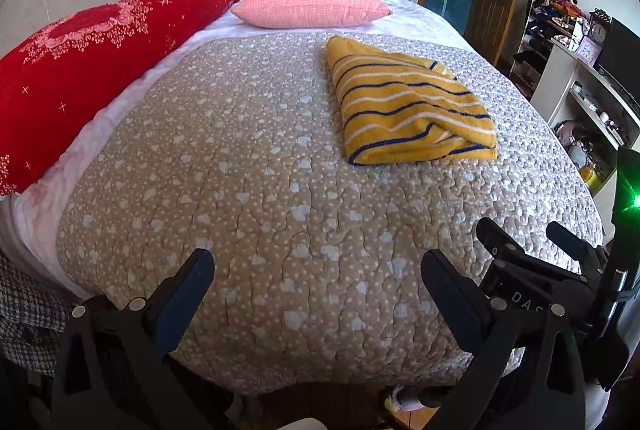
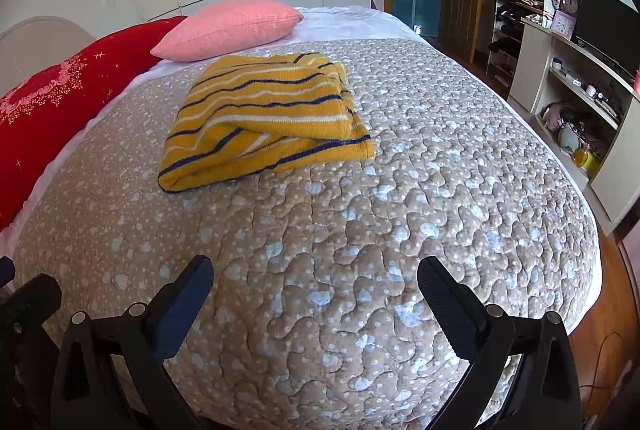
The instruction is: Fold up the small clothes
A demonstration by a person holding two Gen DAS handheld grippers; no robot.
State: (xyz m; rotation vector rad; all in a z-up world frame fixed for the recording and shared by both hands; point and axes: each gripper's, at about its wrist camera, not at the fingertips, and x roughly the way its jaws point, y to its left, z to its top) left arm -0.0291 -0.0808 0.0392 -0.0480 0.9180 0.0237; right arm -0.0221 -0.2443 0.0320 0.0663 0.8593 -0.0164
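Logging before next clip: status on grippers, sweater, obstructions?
Left gripper open, empty, at bed's near edge. Right gripper open, empty, alongside. Yellow striped sweater lies folded on quilt, untouched. Nothing between grippers and it; pink pillow behind.

Folded sweater (image 2: pixel 264 117) on quilt (image 2: pixel 360 230), mid-bed; two pillows (image 2: pixel 228 27) behind it; shelving (image 2: pixel 576 85) right of bed.

The quilt (image 2: pixel 360 230) lies bare between both grippers and the folded yellow striped garment (image 2: pixel 264 117), so the near way to it is free. Behind the garment the pink pillow (image 2: pixel 228 27) blocks, and the red pillow (image 1: pixel 80 69) closes the left side. On the right, the quilt stays free up to the bed edge.
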